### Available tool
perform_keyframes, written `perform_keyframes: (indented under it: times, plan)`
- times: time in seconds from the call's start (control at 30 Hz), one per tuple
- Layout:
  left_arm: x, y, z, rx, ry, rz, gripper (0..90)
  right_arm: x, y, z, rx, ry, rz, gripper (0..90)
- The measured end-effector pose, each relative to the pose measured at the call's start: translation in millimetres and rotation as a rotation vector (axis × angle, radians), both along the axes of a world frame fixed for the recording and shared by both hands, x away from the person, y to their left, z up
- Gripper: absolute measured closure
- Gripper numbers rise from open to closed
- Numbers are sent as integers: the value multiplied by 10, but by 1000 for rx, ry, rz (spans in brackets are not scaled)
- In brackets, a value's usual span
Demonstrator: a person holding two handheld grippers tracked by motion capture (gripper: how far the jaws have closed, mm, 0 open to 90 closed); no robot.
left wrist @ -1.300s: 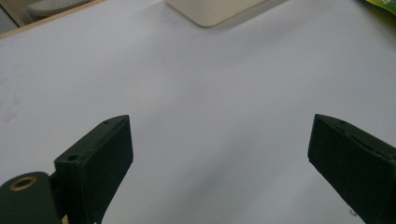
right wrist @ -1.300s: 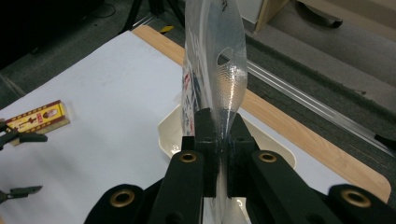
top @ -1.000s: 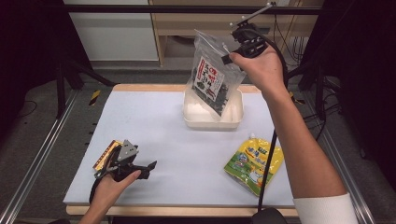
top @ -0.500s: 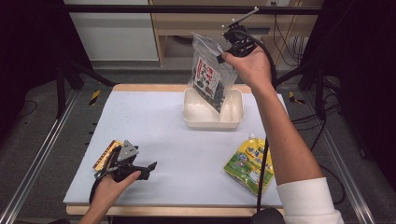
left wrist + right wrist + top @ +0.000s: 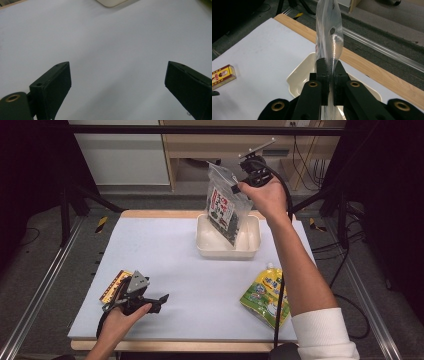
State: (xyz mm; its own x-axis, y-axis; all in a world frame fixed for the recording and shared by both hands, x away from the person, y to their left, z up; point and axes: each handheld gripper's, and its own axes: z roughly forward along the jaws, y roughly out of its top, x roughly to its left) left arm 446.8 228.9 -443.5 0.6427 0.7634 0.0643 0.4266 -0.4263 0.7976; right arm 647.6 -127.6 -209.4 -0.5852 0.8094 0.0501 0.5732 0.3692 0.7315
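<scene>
With the right gripper (image 5: 239, 186) pinching the bag (image 5: 223, 210), lower it squarely into the tray (image 5: 202, 241); left gripper (image 5: 159, 299) fingers gape wide, empty.

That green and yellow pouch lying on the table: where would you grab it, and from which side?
Probably by the spout end of the green and yellow pouch, coming down from above. It lies flat on the table, so its broad face gives nothing to pinch, while that narrow end, pointing toward the tray, looks thin enough for tongs.
</scene>
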Motion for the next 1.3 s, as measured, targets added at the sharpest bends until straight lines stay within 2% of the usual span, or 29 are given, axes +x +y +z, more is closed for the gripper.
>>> perform_keyframes:
  times: [0.1, 0.33, 0.47, 0.73, 0.93, 1.3]
  plan:
    - [4, -5, -8, -2, 2, 2, 69, 18, -9, -32, 28, 12, 8, 870]
    - [4, -15, -15, 2, 4, -2, 69, 37, 7, -73, 34, 26, 21, 869]
    - [4, -11, -15, 1, 4, 0, 69, 67, 7, -148, 52, 52, 21, 869]
    - [8, -7, -16, 4, 6, -1, 69, 105, -18, -277, 67, 73, 21, 866]
    - [6, -17, -21, 5, 7, -2, 69, 107, -46, -356, 76, 71, 31, 862]
    - [5, -27, -29, 9, 9, -5, 69, 104, -75, -383, 66, 53, 36, 847]
